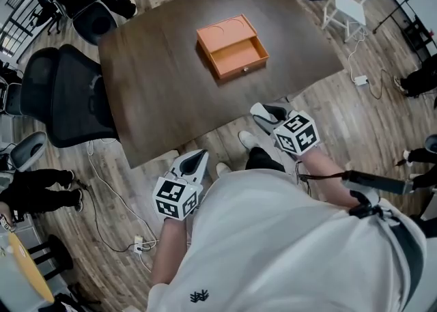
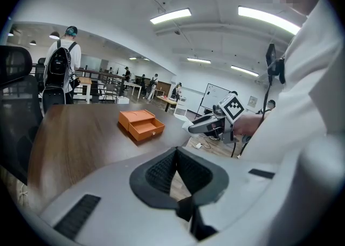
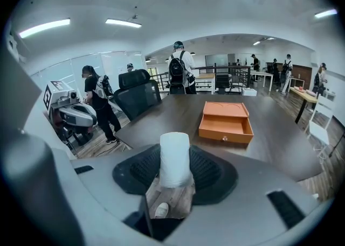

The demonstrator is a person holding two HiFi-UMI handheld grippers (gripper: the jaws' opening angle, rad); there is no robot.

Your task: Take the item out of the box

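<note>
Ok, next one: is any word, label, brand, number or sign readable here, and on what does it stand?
No legible text in any view.
Left marker cube and right marker cube: black-and-white square patterns only, no letters.
Shirt logo: small dark mark, too small to read.
Orange box: no print visible.
White roll: blank.
Whiteboard: too small and blurred to read.

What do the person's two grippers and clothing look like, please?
Both the left gripper and right gripper have pale grey shells tapering to a point, with black ribbed pads inside. Each carries a white cube printed with black square markers. The person wears a white top with a small dark logo.
</note>
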